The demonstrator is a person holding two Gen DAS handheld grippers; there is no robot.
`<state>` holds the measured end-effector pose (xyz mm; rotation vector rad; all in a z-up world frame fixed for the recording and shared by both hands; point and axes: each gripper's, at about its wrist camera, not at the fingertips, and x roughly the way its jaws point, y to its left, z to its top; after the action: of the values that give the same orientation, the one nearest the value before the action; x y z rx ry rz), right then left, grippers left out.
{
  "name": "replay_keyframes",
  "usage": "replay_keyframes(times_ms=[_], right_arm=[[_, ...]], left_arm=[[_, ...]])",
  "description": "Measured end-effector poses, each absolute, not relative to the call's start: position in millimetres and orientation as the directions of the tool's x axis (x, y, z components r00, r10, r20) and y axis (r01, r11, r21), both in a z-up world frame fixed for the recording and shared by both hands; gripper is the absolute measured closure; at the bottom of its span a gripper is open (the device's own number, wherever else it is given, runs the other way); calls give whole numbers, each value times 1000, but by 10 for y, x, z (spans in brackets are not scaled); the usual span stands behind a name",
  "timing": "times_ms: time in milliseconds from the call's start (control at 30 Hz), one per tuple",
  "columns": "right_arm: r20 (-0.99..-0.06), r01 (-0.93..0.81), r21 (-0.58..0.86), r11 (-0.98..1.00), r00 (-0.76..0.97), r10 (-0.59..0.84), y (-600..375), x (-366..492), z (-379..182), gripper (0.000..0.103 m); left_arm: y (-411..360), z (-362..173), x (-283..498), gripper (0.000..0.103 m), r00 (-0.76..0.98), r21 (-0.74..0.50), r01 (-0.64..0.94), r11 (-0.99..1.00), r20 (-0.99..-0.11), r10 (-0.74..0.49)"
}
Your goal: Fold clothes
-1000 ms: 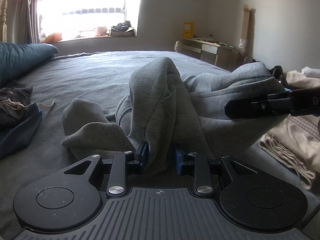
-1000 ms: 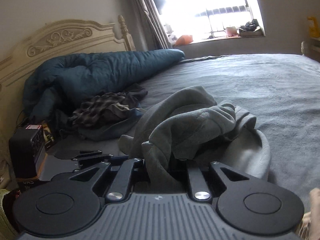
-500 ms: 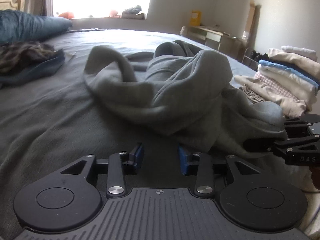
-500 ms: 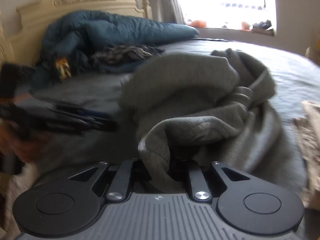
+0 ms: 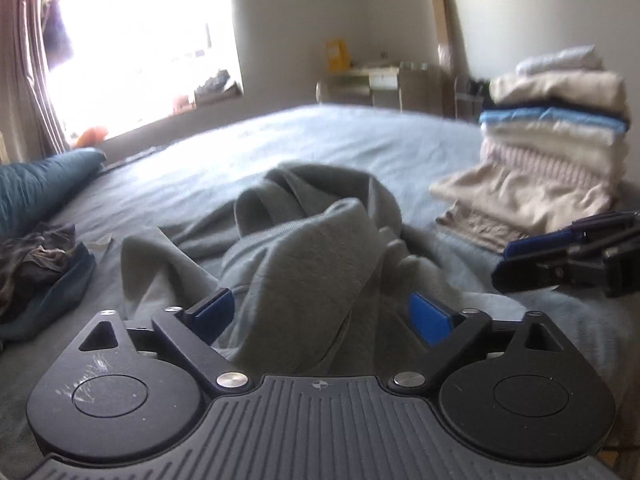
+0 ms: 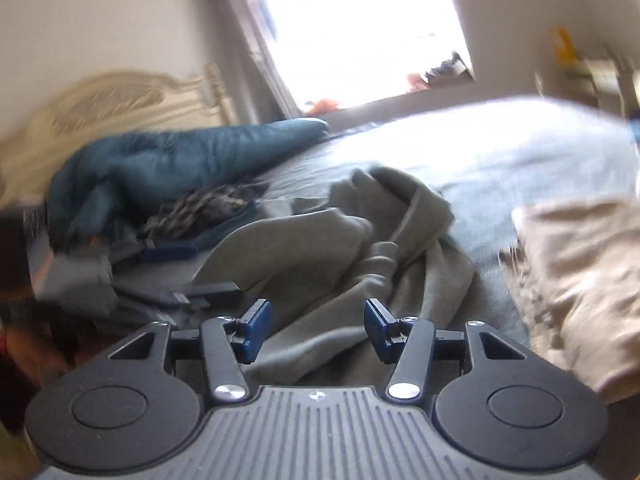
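Across the grey bed (image 5: 360, 140) a stack of folded clothes (image 5: 556, 120) stands at the right while the grey sweatshirt (image 5: 304, 248) lies crumpled in the middle, unfolded, with both left tongs (image 5: 320, 312) and right tongs (image 6: 316, 324) spread apart, gripping nothing.

Ahead of me the grey sweatshirt (image 5: 312, 248) heaps up between both open hand-held grippers, blocking a low pass. Beyond it the bed (image 5: 328, 140) lies bare toward the window. A stack of folded clothes (image 5: 552, 132) walls the right; dark crumpled clothes (image 5: 36, 256) and the blue duvet (image 6: 168, 160) crowd the left.
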<state>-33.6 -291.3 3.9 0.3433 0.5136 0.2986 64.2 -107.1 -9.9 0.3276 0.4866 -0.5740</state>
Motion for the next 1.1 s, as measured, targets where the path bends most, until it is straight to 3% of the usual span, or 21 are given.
replay_keyframes(times_ms=[33,100,133,167,200,233,300,433,567,767,867,933,1000,1100], right_arm=[[-435,-169,432,886,822,368,-2981,-220,-11,50],[-452,-141,507,850,797,401,-3089,6,-134,55],[-460,-128,539,832,783,418,-3127,110,-199,58],[-478,-111,558,823,767,428,-3145,204,-277,61],[-495,-97,574,813,750,439,-3159,293,-351,69],[-511,-91,583,807,731,452,-3163,356,-400,86],[-519,-79,603,794,716,466,-3181,377,-446,94],[-452,-126,605,786,758,470,-3279,119,-306,97],[-416,-168,615,771,762,497,-3358,-124,-175,97],[-474,-156,601,783,720,507,-3259,-309,-288,97],[-528,-117,596,794,689,497,-3221,-308,-442,97],[-536,-103,605,789,681,500,-3226,-292,-489,97],[-529,-108,614,782,679,509,-3234,-269,-491,97],[-518,-135,609,782,678,521,-3224,-242,-462,97]], left_arm=[[-1139,-141,736,24,731,167,575,801,-544,-411],[-1161,-221,827,51,726,166,542,824,-586,-360],[-1121,-235,833,55,726,148,525,838,-591,-351],[-1080,-249,839,67,725,129,508,852,-597,-342],[-1028,-255,839,76,725,108,490,865,-602,-336],[-929,-227,816,79,725,71,472,879,-599,-341],[-724,-156,741,86,732,-1,431,902,-585,-350],[-216,-57,495,87,765,-104,340,935,-547,-339],[260,-131,285,87,769,-207,225,952,-562,-304],[635,-587,-18,85,723,-313,109,944,-627,-291],[738,-716,-180,75,720,-350,109,930,-617,-317],[777,-685,-290,64,736,-339,119,933,-601,-312],[808,-613,-377,44,757,-317,129,940,-581,-300],[783,-465,-388,33,788,-308,191,932,-518,-333]])
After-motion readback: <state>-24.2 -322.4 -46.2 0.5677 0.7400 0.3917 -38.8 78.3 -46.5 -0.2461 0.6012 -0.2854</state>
